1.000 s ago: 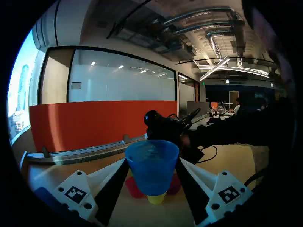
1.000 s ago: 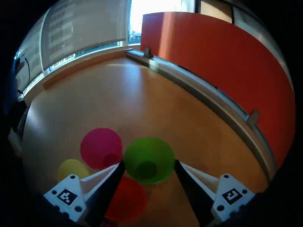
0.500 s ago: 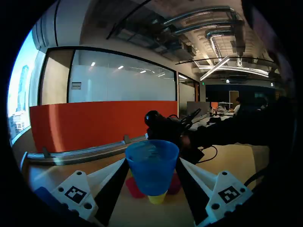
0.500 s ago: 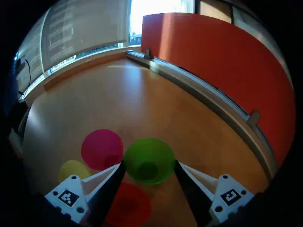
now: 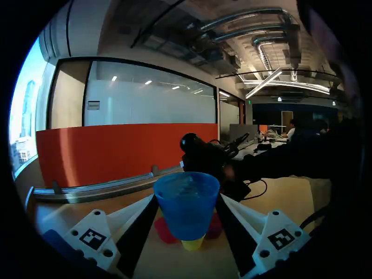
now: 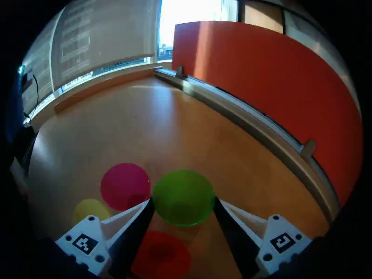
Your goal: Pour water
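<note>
In the left gripper view my left gripper (image 5: 187,209) is shut on a blue cup (image 5: 186,204) holding water, kept upright above the wooden table (image 5: 288,195). Beyond it the right gripper (image 5: 204,160) shows as a dark shape with a hand and dark sleeve behind. Under the blue cup lie a red cup (image 5: 163,230), a yellow cup (image 5: 192,243) and a pink cup (image 5: 214,226). In the right gripper view my right gripper (image 6: 182,204) is shut on an empty green cup (image 6: 183,197), seen from above. Below it stand a pink cup (image 6: 124,186), a yellow cup (image 6: 88,209) and a red cup (image 6: 160,254).
An orange partition (image 6: 279,79) with a metal rail (image 6: 251,125) runs along the table's far edge. Windows (image 6: 107,37) line another side. Bare wooden tabletop (image 6: 139,121) stretches beyond the cups. Dark cables (image 5: 255,188) lie on the table behind the right gripper. People sit at desks far off (image 5: 290,130).
The right gripper with the green cup has risen a little and drifted, so the red cup shows more below it. The left gripper and blue cup hold nearly still.
</note>
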Demonstrator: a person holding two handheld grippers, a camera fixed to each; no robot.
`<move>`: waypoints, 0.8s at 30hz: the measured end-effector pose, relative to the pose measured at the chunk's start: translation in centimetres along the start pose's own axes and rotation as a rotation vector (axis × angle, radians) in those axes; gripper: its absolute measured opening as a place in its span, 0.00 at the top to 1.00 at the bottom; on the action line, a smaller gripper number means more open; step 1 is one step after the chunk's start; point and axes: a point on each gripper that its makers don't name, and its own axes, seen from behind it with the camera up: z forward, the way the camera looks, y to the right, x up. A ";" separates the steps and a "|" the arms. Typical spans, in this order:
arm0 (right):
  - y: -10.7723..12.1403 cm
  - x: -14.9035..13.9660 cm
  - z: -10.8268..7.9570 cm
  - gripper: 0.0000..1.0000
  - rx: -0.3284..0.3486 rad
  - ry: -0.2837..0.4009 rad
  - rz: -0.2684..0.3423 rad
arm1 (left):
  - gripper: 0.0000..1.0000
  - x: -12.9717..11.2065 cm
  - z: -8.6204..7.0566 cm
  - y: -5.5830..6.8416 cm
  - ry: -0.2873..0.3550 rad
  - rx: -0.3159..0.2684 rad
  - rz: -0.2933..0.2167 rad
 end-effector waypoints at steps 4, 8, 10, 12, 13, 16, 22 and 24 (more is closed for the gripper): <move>0.0 0.3 -0.3 0.06 -0.002 0.015 0.001 | 0.16 0.1 0.0 0.1 0.000 -0.002 0.001; 0.1 0.4 -0.7 0.06 -0.007 0.024 0.000 | 0.16 0.2 -0.1 0.2 -0.002 -0.002 0.005; 0.1 0.6 -1.0 0.06 -0.009 0.031 0.000 | 0.16 0.3 -0.2 0.2 -0.002 -0.002 0.007; 0.0 0.8 -1.3 0.06 -0.011 0.039 -0.001 | 0.16 0.4 -0.2 0.3 -0.003 -0.002 0.008; 0.0 1.0 -1.6 0.06 -0.012 0.046 0.000 | 0.16 0.4 -0.2 0.3 -0.003 -0.001 0.009; -0.2 1.4 -2.2 0.06 -0.012 0.064 0.001 | 0.16 0.3 -0.2 0.3 -0.005 0.001 0.011; -0.6 2.6 -3.7 0.07 -0.017 0.110 0.003 | 0.16 0.3 -0.3 0.2 -0.009 0.005 0.013; -0.7 3.0 -4.3 0.06 -0.020 0.126 0.003 | 0.16 0.3 -0.3 0.2 -0.010 0.006 0.013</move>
